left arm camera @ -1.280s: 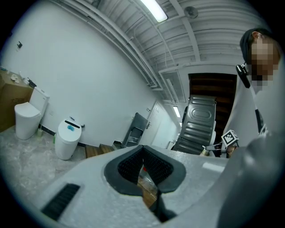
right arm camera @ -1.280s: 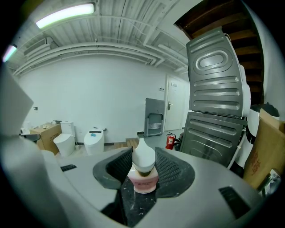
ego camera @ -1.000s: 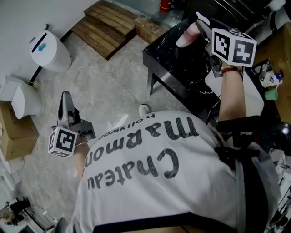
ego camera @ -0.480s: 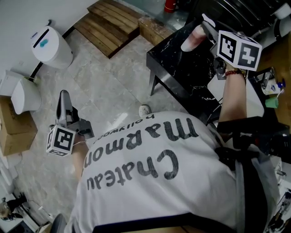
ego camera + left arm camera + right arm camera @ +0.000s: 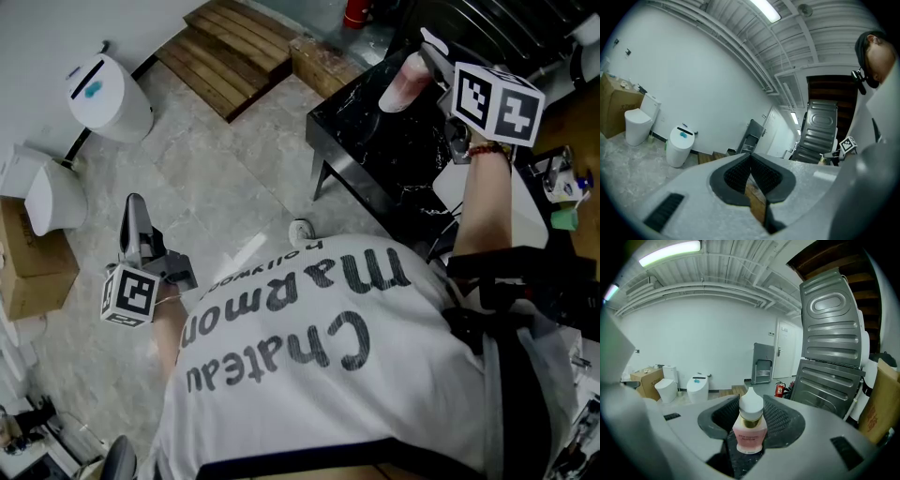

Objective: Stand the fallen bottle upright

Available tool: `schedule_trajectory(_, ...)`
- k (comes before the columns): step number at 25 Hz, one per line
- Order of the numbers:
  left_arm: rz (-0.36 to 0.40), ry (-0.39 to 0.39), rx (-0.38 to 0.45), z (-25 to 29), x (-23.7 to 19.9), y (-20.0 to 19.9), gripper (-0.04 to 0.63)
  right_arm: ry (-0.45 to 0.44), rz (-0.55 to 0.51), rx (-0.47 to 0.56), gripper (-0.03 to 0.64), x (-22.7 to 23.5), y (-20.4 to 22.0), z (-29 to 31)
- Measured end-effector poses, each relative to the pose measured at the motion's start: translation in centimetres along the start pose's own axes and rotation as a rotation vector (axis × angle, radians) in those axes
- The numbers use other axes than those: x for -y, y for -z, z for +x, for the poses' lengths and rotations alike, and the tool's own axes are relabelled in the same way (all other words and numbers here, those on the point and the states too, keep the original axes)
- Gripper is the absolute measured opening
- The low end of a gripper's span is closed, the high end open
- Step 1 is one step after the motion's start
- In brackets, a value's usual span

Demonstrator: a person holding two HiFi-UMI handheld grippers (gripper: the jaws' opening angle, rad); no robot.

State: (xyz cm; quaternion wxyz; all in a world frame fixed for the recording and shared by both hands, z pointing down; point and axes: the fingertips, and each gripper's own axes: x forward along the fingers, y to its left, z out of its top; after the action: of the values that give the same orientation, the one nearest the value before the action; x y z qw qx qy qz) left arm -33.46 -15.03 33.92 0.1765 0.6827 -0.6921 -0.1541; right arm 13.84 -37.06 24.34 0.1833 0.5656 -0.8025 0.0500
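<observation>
Pink bottle (image 5: 749, 434): standing between the jaws of the right gripper (image 5: 751, 412), which is clamping it.
Left gripper (image 5: 751, 164): hanging clenched, empty.
Risk: releasing while tilting, sending it toppling.

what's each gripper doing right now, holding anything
left gripper: closed, nothing between its jaws
right gripper: closed on the pink bottle, which stands upright between the pads

white toilet (image 5: 108, 98), wooden pallet (image 5: 230, 52), cardboard box (image 5: 28, 281), fire extinguisher (image 5: 779, 389)
</observation>
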Motion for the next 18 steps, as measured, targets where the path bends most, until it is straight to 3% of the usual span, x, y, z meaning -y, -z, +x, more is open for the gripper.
schedule_trajectory(18, -0.001, 0.031, -0.013, 0.9, 0.3, 0.2, 0.015, 0.018, 0.035, 0.008, 0.158, 0.7, -0.2, 1.1)
